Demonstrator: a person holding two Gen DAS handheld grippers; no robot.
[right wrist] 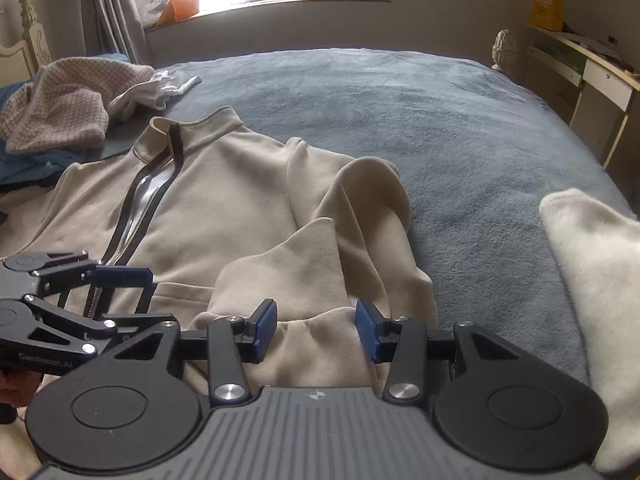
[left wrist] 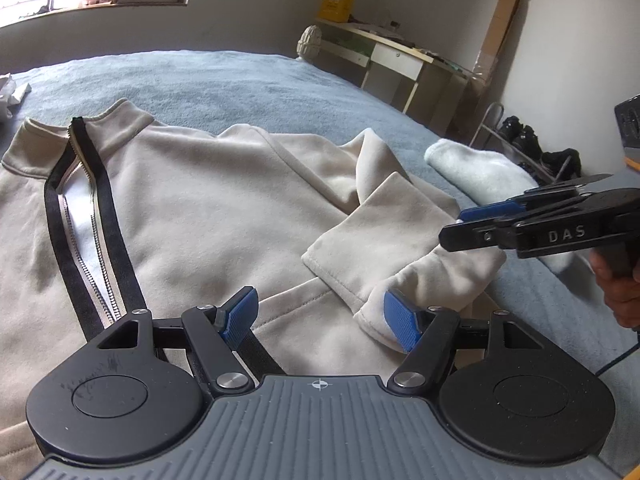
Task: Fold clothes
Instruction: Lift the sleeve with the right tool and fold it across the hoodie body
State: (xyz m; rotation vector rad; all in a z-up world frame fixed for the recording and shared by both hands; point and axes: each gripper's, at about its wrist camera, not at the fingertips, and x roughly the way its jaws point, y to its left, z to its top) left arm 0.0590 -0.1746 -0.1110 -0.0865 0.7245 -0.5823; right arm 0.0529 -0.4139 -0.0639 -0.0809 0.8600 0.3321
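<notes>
A beige zip-up jacket (left wrist: pixel 200 208) (right wrist: pixel 224 200) lies front-up on the bed, its zip partly undone at the collar. Its right sleeve (left wrist: pixel 380 232) (right wrist: pixel 304 264) is folded in over the front. My left gripper (left wrist: pixel 320 316) (right wrist: pixel 148 296) is open just above the jacket's lower front, with the sleeve's cuff (left wrist: pixel 400 292) beside its right pad. My right gripper (right wrist: pixel 316 328) (left wrist: pixel 468 224) is open too. The gathered cuff (right wrist: pixel 320 344) lies between and under its blue pads, which do not press on it.
A blue-grey blanket (left wrist: pixel 240 80) covers the bed. A folded white towel (left wrist: pixel 480 172) (right wrist: pixel 600 280) lies at the right edge. A pink knit garment (right wrist: pixel 60 108) and a white cloth (right wrist: pixel 156 88) sit at the far left. A desk (left wrist: pixel 400 60) stands beyond the bed. A hand (left wrist: pixel 616 288) holds the right gripper.
</notes>
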